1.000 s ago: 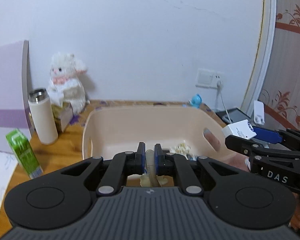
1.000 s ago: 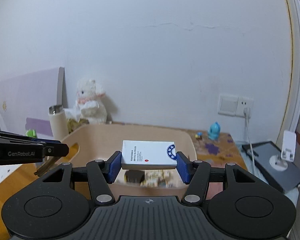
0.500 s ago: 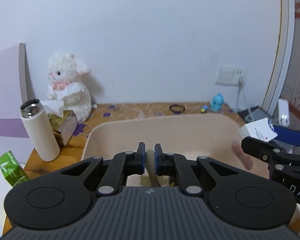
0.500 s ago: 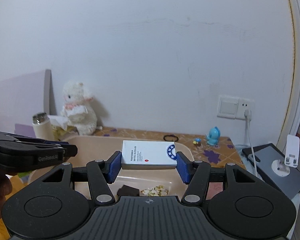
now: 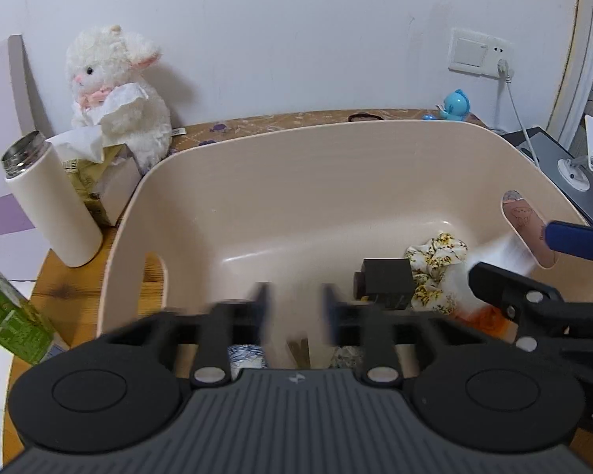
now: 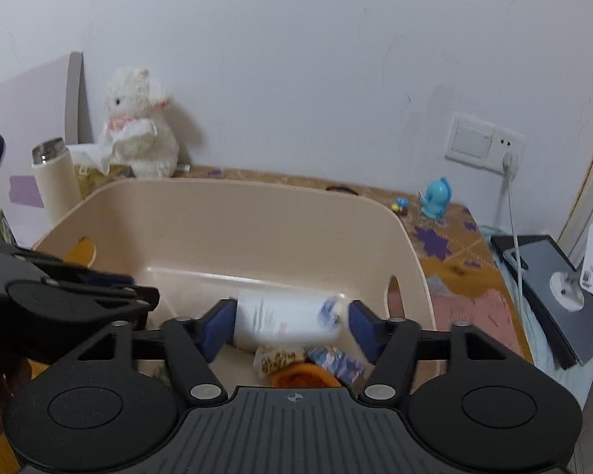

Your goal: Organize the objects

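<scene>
A beige plastic tub (image 5: 336,166) fills both views; it also shows in the right wrist view (image 6: 225,213). My left gripper (image 5: 294,308) is open and blurred over the tub, and a tan stick (image 5: 298,349) lies below it. My right gripper (image 6: 288,326) has its jaws spread wide; a white box (image 6: 284,318) is blurred between them, with a gap on each side. Inside the tub lie a dark box (image 5: 385,280), a floral cloth (image 5: 439,260) and an orange thing (image 6: 300,375).
A white plush lamb (image 5: 118,91), a tissue box (image 5: 95,181), a white thermos (image 5: 51,205) and a green carton (image 5: 8,324) stand left of the tub. A blue toy (image 6: 435,199), a wall socket with cable (image 6: 508,166) and a dark tablet with a stand (image 6: 561,288) are right.
Both grippers tipped down over the tub. The left gripper opened and let go of the tan stick. The right gripper opened and the white box is dropping, blurred.
</scene>
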Available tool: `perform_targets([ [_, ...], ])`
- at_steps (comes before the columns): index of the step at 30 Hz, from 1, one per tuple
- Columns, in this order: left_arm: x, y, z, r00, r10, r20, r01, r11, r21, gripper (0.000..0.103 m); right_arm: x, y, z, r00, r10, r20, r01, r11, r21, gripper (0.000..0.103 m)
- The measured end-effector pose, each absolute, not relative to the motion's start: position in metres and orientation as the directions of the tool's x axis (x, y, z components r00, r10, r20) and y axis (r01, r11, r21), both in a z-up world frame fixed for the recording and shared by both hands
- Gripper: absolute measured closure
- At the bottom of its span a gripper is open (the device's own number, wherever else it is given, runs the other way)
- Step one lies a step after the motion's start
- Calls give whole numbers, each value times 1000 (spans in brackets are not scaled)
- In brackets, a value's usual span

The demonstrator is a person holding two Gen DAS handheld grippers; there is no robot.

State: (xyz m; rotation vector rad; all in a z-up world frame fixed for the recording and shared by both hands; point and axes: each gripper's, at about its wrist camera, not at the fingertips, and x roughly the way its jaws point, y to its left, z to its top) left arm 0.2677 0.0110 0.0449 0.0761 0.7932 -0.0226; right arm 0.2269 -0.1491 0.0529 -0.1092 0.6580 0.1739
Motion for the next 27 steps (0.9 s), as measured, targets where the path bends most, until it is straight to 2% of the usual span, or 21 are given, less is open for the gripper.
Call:
perform_targets([
  [1, 265, 12, 48, 712, 13, -702, 41, 997, 59, 29, 225, -151, 54, 780, 122, -614, -189, 981, -45, 32],
  [3, 257, 14, 55, 736, 14, -677, 29, 998, 52, 25, 220, -156, 57, 786, 108, -609, -170, 984, -45, 26],
  [7, 248, 18, 67, 740, 17, -673, 16, 999, 44, 25, 207, -165, 67, 798, 88, -596, -148, 988, -52, 22],
  [10, 236, 20, 73, 743, 15, -669, 11, 999, 35, 24, 197, -172, 73, 796, 99, -598, -146, 989, -31, 16],
  [17, 205, 20, 80, 741, 5, -671, 14, 1000, 23, 24, 172, -174, 80, 795, 105, -597, -159, 987, -38, 15],
  [27, 146, 18, 105, 790, 2, -613, 7, 1000, 12, 24, 125, -178, 89, 809, 126, -574, -160, 987, -9, 14],
])
